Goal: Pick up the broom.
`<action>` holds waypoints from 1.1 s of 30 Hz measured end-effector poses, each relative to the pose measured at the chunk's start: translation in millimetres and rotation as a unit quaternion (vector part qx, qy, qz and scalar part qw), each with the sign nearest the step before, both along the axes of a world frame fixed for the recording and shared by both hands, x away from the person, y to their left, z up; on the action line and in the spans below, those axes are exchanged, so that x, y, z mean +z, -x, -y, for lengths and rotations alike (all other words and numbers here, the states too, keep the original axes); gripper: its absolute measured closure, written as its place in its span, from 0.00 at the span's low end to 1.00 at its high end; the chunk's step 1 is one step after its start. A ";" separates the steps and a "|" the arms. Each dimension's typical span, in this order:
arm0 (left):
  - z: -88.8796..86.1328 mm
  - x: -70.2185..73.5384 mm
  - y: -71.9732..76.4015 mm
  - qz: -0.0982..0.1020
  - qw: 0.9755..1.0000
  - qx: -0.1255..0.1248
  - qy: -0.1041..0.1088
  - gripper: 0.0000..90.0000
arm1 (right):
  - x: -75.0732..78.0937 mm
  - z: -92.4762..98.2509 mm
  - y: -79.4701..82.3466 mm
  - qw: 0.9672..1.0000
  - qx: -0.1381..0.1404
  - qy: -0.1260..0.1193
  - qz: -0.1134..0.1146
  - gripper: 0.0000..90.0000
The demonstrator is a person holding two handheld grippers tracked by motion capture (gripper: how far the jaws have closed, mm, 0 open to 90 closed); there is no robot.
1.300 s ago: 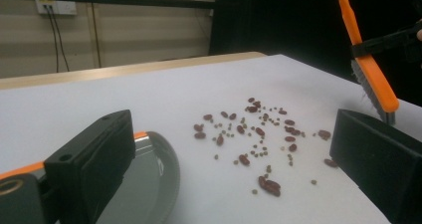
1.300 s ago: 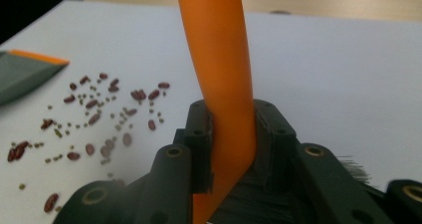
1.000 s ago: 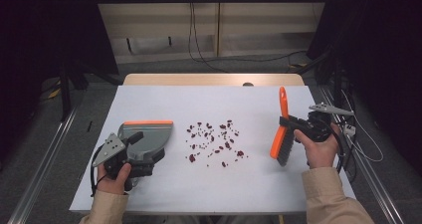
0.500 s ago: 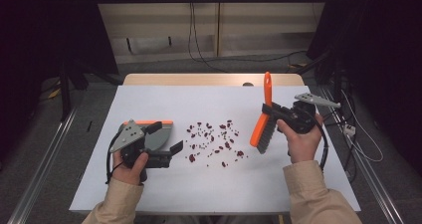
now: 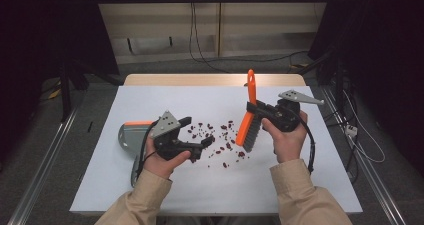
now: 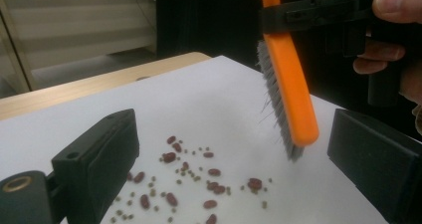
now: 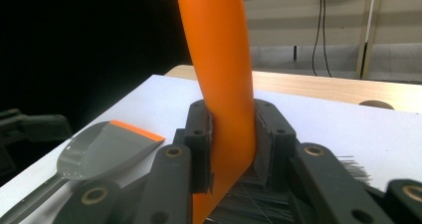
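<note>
1. Orange plastic is seen at the centre right of the high view, where a brush (image 5: 248, 116) with an orange back and grey bristles is held by the right gripper (image 5: 260, 109).
2. In the right gripper view, the brush handle (image 7: 224, 84) is clamped between the two black jaws, which are closed tight on it from both sides; bristles are seen below and to the lower right of the frame.
3. The brush is held tilted, handle towards the top of the high view, with its bristle end just above the right edge of the scattered beans (image 5: 220, 140).
4. Dark red beans and smaller crumbs are spread over the white table (image 5: 210, 185) at the middle of the high view, between the two grippers.
5. The left gripper (image 5: 205, 144) is held at the lower left of centre, its jaws pointing towards the beans.
6. In the left gripper view, the two black jaws are seen wide apart at the lower left and lower right of the frame, with nothing between them but the beans (image 6: 191, 181) on the table beyond.
7. A grey dustpan (image 5: 131, 136) with an orange lip lies at the left of the high view, behind the left hand; whether it is touched by that hand probably cannot be told, as the gripper hides the near part.
</note>
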State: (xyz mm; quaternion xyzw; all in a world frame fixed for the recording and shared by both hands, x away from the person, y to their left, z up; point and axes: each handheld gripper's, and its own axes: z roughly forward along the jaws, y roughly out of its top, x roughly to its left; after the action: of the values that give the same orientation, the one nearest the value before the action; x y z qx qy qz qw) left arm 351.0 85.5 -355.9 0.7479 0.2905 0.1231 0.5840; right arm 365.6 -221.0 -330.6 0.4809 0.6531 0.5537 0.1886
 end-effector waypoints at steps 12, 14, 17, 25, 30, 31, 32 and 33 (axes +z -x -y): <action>43.8 -18.5 -11.3 -0.037 0.999 -0.024 -0.007 0.23 | -5.3 -25.3 -4.7 1.000 0.028 -0.002 -0.001 0.79; 46.1 -20.3 -12.3 -0.042 0.999 -0.026 -0.009 0.24 | -5.0 -28.8 -4.9 1.000 0.031 0.000 0.000 0.79; 47.8 -21.4 -12.2 -0.046 0.998 -0.030 -0.008 0.31 | -4.7 -32.2 -5.9 0.999 0.034 -0.003 0.001 0.79; 50.2 -25.5 -12.6 -0.059 0.998 -0.027 -0.012 0.51 | -5.2 -38.9 -6.8 0.999 0.039 -0.006 0.002 0.79; 51.7 -28.6 -12.6 -0.067 0.997 -0.029 -0.011 0.56 | -5.4 -41.1 -7.0 0.999 0.041 -0.012 0.001 0.79; 51.7 -29.1 -12.9 -0.069 0.997 -0.030 -0.011 0.58 | -5.1 -41.7 -7.0 0.999 0.044 -0.013 0.001 0.79; 51.7 -29.5 -12.9 -0.069 0.997 -0.028 -0.013 0.60 | -4.8 -42.5 -7.0 0.999 0.044 -0.011 0.000 0.79; 51.8 -29.8 -12.7 -0.069 0.997 -0.026 -0.013 0.62 | -4.7 -43.1 -7.0 0.999 0.045 -0.011 0.001 0.79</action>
State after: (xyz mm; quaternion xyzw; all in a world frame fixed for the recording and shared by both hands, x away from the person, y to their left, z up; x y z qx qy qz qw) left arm 363.7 33.7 -385.7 0.7697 0.3086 0.0599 0.5556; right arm 372.6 -177.9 -335.3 0.4525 0.6682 0.5688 0.1588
